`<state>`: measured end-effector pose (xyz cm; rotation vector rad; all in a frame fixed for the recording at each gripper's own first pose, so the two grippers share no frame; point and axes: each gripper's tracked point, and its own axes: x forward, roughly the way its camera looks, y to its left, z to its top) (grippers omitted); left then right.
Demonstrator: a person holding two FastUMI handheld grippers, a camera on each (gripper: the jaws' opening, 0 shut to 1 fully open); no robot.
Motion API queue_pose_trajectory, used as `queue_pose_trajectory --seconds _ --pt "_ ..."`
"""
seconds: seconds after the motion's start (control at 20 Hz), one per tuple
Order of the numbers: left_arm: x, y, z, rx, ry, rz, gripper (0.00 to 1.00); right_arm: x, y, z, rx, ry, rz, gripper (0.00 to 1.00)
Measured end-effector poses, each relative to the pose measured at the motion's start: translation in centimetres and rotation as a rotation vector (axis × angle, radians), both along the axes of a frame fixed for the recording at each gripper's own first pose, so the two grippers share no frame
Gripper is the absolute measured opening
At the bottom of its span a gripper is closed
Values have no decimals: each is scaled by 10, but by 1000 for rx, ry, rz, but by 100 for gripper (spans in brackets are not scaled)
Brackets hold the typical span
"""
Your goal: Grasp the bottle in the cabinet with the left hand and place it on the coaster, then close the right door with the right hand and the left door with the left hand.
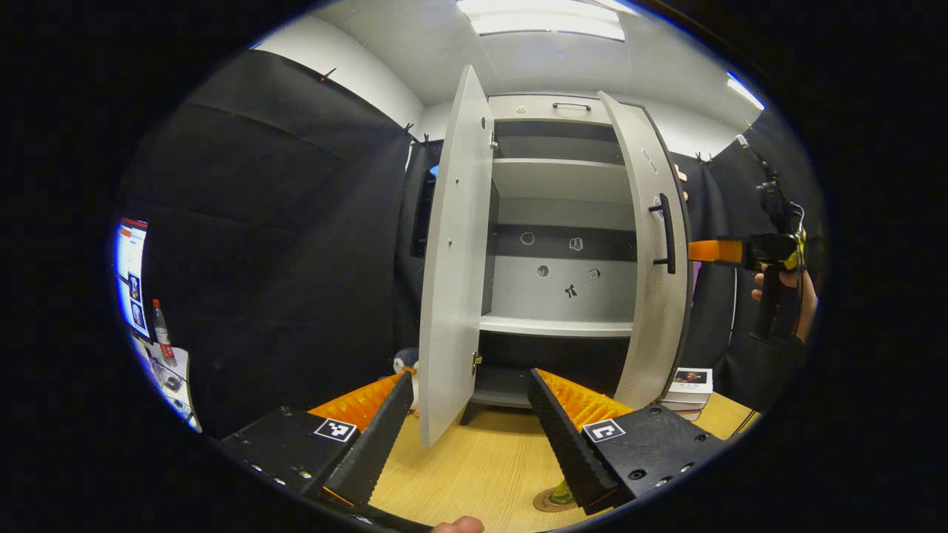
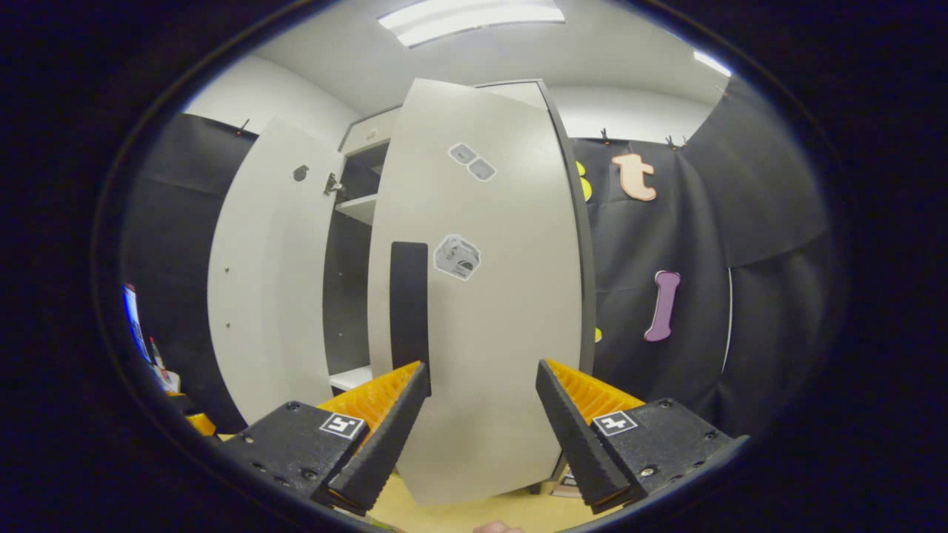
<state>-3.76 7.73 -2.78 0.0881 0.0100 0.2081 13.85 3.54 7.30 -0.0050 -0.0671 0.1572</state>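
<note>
Doors come next: my right tongs (image 2: 481, 437), apart and empty, face the right door (image 2: 489, 296) at 12 o'clock; I must push it.

White cabinet doors (image 2: 481, 311) with black handles (image 2: 409, 303); tan wood-grain table (image 1: 481, 459); orange-and-black jaws.

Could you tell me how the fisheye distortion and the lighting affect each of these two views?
In the left gripper view, the left door and right door bow outward, and the ceiling light glares white. In the right gripper view, the right door bulges strongly and is evenly lit, without harsh shadows.
</note>
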Motion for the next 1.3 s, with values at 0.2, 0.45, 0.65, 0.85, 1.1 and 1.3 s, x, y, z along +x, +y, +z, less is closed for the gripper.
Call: queue_pose_trajectory --seconds 0.2,0.45,0.65,0.85,1.1,1.3 --pt "8 1 8 23 14 -24 95 -45 -9 -27 -18 6 -37 97" --pt "23 22 46 -10 -40 -5 95 -98 -14 -73 6 45 -75 97" --pt "31 74 75 -5 -57 89 95 -122 -15 -107 60 117 -62 94" --pt "52 134 98 37 -31 174 98 -134 -35 -113 113 136 -118 97" --pt "102 174 128 139 -37 201 95 -142 -61 -106 119 126 -176 97" --pt "134 165 143 147 -59 164 95 -144 -76 -100 139 109 -215 97"
